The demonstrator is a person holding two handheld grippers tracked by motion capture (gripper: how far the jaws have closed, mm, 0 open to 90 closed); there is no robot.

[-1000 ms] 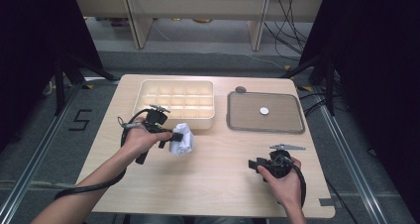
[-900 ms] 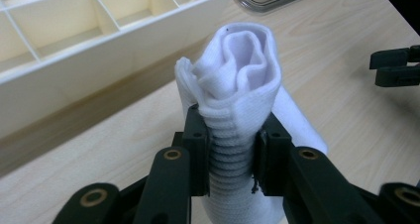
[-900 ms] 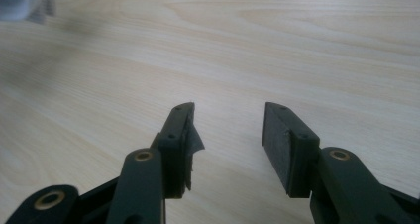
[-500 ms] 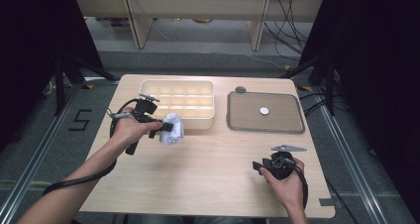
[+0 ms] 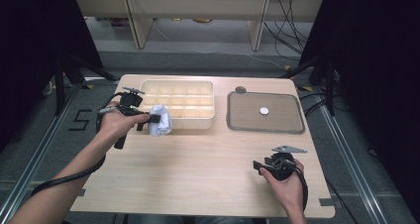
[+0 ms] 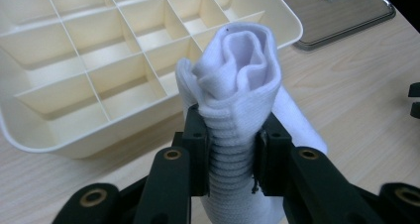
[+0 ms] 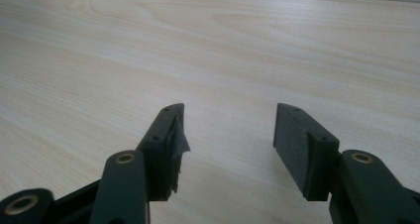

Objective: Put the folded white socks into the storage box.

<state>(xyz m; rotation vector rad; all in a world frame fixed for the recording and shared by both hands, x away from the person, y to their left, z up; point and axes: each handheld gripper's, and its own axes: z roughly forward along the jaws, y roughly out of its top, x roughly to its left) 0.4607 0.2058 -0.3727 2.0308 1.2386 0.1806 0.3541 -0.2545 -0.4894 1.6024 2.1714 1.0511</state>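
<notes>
A rolled white sock (image 6: pixel 242 80) sits clamped between the black jaws of my left gripper (image 6: pixel 232 149). In the high view the left gripper (image 5: pixel 154 119) holds the sock (image 5: pixel 161 124) just in front of the cream divided tray (image 5: pixel 178 104), near its left front corner. My right gripper (image 5: pixel 258 165) rests low over the table near the front right. Its jaws have just been opening and stand wide apart in the right gripper view (image 7: pixel 228 135), with bare wood between them.
A brown flat tray (image 5: pixel 265 112) with a small white disc (image 5: pixel 264 111) lies right of the divided tray (image 6: pixel 99 65). A small dark round thing (image 5: pixel 240 89) sits behind its left corner. Light wood table (image 5: pixel 198 174) lies between the hands.
My left hand has carried the sock back and to the left, up toward the divided tray's left front corner. The right hand has stayed in place.
</notes>
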